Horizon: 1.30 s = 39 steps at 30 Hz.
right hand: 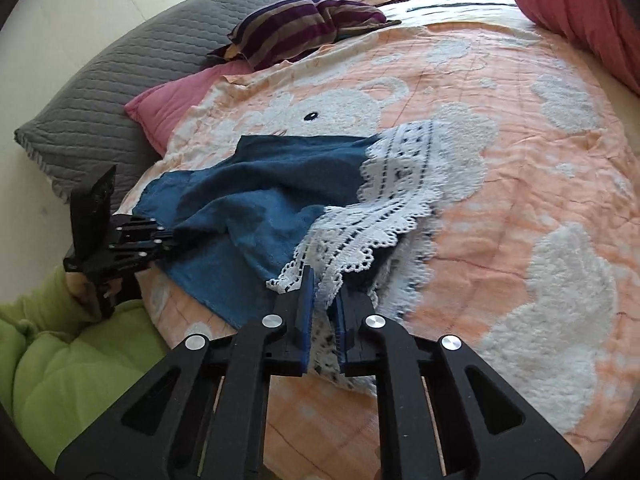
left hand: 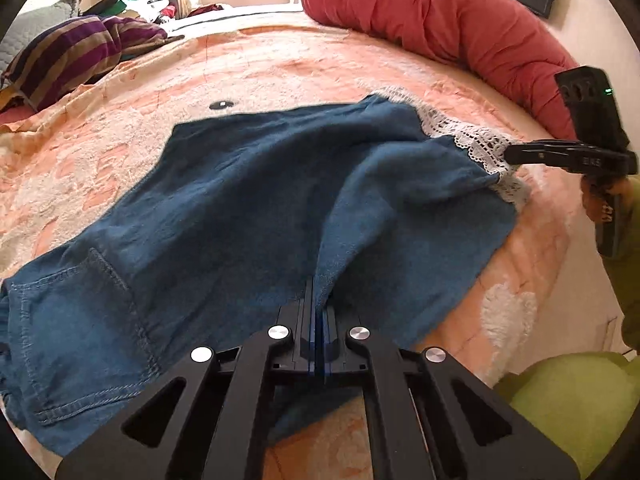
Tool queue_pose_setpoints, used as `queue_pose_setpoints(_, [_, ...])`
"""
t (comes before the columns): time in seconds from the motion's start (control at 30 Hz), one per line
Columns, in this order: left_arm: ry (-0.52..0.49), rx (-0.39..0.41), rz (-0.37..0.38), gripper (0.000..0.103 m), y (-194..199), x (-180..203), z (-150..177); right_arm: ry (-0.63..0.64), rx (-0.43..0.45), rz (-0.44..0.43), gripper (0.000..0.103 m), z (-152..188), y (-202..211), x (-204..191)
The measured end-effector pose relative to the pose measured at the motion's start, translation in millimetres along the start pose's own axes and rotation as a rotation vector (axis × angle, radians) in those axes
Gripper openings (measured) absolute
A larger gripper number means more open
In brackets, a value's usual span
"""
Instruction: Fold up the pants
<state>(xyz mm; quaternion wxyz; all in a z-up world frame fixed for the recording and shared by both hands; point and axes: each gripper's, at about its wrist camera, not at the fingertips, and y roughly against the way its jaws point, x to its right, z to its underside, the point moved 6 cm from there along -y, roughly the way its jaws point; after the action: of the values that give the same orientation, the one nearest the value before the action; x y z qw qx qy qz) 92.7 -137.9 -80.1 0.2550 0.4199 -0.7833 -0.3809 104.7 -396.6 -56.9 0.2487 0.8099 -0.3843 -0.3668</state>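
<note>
Blue denim pants (left hand: 248, 200) with a white lace hem (left hand: 476, 140) lie spread on the peach bedspread (left hand: 280, 64). A back pocket (left hand: 80, 328) shows at the lower left. My left gripper (left hand: 319, 292) is shut on a raised fold of the blue fabric at the pants' near edge. My right gripper (right hand: 325, 284) is shut on the lace hem (right hand: 360, 236) and holds it slightly lifted; it also shows in the left wrist view (left hand: 516, 154). In the right wrist view the pants (right hand: 248, 200) stretch toward the left gripper (right hand: 170, 238).
A long red bolster (left hand: 460, 28) lies along the bed's far side. A striped purple pillow (left hand: 68, 56), a pink pillow (right hand: 168, 100) and a grey quilted cushion (right hand: 104, 88) sit at the head. Clothes are piled beyond. The person's green sleeve (right hand: 60, 352) is near.
</note>
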Motion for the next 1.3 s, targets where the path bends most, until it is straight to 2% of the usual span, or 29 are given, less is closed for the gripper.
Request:
queue_pose_setpoints(0.07, [0.0, 0.016, 0.009, 0.001, 9.6, -1.2, 0.7, 0.006, -0.001, 0.004, 0.004, 1.0, 9.7, 3.0])
queue_pose_setpoints(0.17, [-0.024, 0.012, 0.066, 0.001, 19.7, 5.5, 5.7, 0.038, -0.03, 0.0, 0.004, 6.8, 15.9, 0.7])
queue_pose_setpoints(0.3, [-0.076, -0.044, 0.052, 0.002, 10.2, 14.5, 15.6, 0.081, -0.075, 0.004, 0.004, 19.1, 15.4, -2.9])
queue_pose_setpoints(0.5, [-0.043, -0.063, 0.068, 0.005, 6.0, 7.0, 22.4, 0.11, -0.148, 0.008, 0.005, 35.6, 3.2, -3.2])
queue_pose_setpoints(0.57, [-0.043, -0.055, 0.072, 0.012, 11.7, 7.2, 23.5, 0.114, -0.14, 0.024, 0.006, 32.9, 8.8, -1.6])
queue_pose_setpoints(0.63, [-0.02, -0.029, 0.083, 0.028, 24.5, 3.2, 24.7, 0.133, -0.116, 0.068, 0.02, 26.6, 18.6, 0.2])
queue_pose_setpoints(0.7, [0.01, 0.01, 0.076, 0.04, 40.3, -5.6, 23.7, 0.125, -0.059, 0.093, 0.026, 14.4, 32.6, 2.7])
queue_pose_setpoints(0.73, [0.024, 0.03, 0.061, 0.051, 47.5, -11.4, 22.6, 0.123, -0.03, 0.094, 0.029, 9.0, 37.7, 1.7])
queue_pose_setpoints(0.83, [0.115, 0.119, -0.02, 0.065, 78.1, -41.4, 17.4, 0.138, 0.034, 0.073, 0.041, -5.7, 37.8, -12.9])
queue_pose_setpoints(0.87, [0.164, 0.148, -0.062, 0.068, 89.6, -57.2, 17.3, 0.154, 0.038, 0.057, 0.042, -8.7, 31.4, -21.7])
queue_pose_setpoints(0.93, [0.24, 0.153, -0.164, 0.085, 100.3, -83.7, 20.1, 0.192, 0.032, 0.018, 0.049, -12.3, 13.4, -41.0])
queue_pose_setpoints(0.97, [0.301, 0.14, -0.249, 0.088, 105.8, -103.6, 26.3, 0.203, 0.029, 0.005, 0.051, -12.8, 7.4, -45.8])
queue_pose_setpoints(1.0, [0.351, 0.127, -0.307, 0.089, 109.3, -118.8, 32.0, 0.213, 0.028, -0.009, 0.055, -13.8, 0.7, -51.8])
queue_pose_setpoints(1.03, [0.39, 0.12, -0.334, 0.089, 110.7, -129.2, 35.6, 0.221, 0.018, -0.027, 0.057, -13.9, -7.0, -57.6])
queue_pose_setpoints(1.07, [0.45, 0.107, -0.357, 0.089, 111.6, -143.6, 43.7, 0.232, 0.007, -0.036, 0.057, -13.7, -14.5, -62.8])
queue_pose_setpoints(1.17, [0.545, 0.068, -0.391, 0.089, 105.2, -170.0, 59.8, 0.243, -0.018, -0.047, 0.063, -13.2, -29.4, -71.5])
queue_pose_setpoints(1.23, [0.593, 0.047, -0.372, 0.089, 94.5, -181.4, 66.1, 0.244, -0.027, -0.032, 0.072, -12.9, -36.2, -73.2])
queue_pose_setpoints(1.3, [0.617, 0.064, -0.321, 0.086, 83.0, -180.7, 63.8, 0.238, -0.045, -0.025, 0.076, -11.8, -44.5, -75.8])
